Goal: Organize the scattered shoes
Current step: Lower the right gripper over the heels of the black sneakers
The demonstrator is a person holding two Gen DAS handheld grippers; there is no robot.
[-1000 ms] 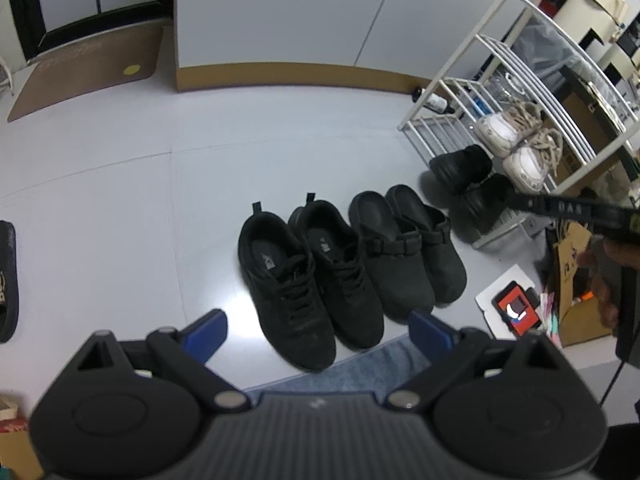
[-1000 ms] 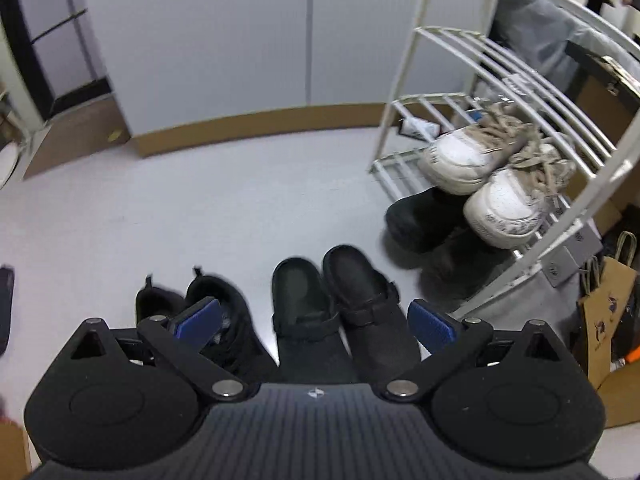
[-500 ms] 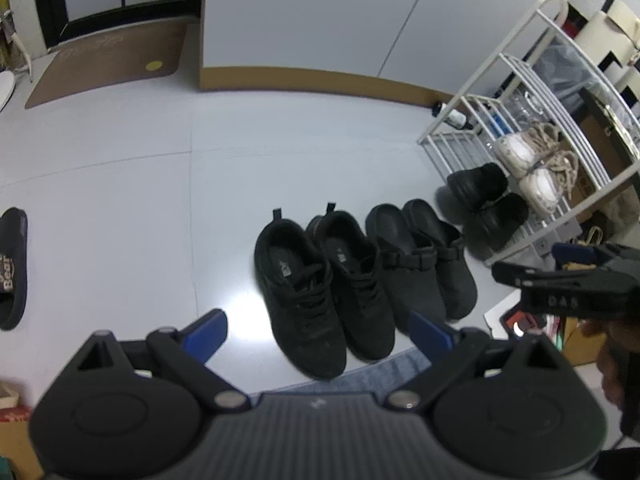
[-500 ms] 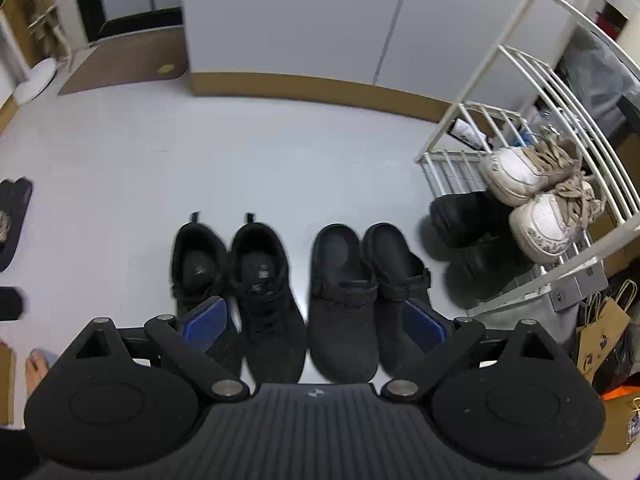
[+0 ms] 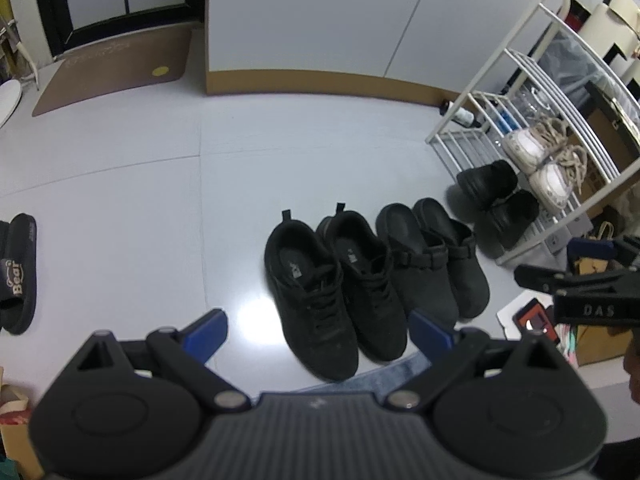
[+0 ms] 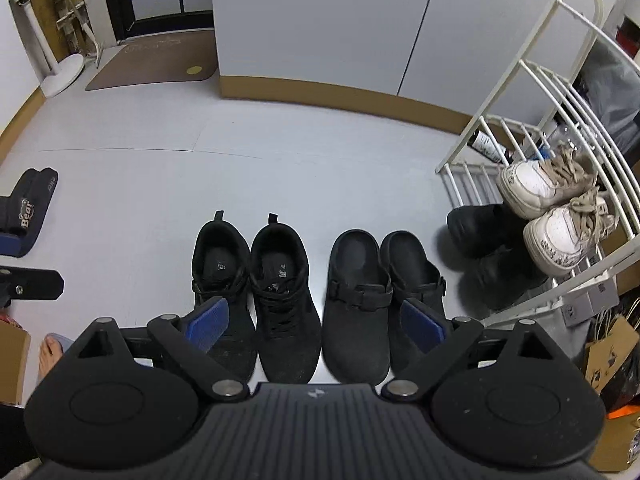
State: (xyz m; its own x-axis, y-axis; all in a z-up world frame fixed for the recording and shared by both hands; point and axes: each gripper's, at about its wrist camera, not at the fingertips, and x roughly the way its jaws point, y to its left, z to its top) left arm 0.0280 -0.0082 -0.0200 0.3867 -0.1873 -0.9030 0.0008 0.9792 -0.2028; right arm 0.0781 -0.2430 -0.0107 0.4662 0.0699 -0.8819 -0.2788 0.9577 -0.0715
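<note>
A pair of black lace-up sneakers [image 5: 332, 284] [image 6: 252, 296] and a pair of black clogs [image 5: 432, 256] [image 6: 380, 292] stand side by side on the pale floor. A white wire shoe rack [image 5: 532, 128] [image 6: 532, 152] at the right holds white sneakers [image 6: 556, 204] above black shoes [image 6: 492, 244]. Dark "Bear" slippers [image 5: 18, 276] [image 6: 30, 208] lie far left. My left gripper [image 5: 320, 330] is open and empty, held high above the sneakers. My right gripper [image 6: 314, 320] is open and empty above both pairs; it also shows at the right edge of the left wrist view [image 5: 584, 280].
A brown doormat [image 5: 116, 68] lies by a dark door at the back left. A white cabinet with a brown base [image 6: 320, 92] runs along the back. Paper bags [image 6: 608, 348] and a red-and-black device on white paper [image 5: 528, 320] sit right of the rack. A bare foot [image 6: 50, 356] shows at left.
Both grippers have risen and drawn back from the shoes, so more floor, the doormat and the slippers have come into view. The shoes have not moved. Both grippers stay open.
</note>
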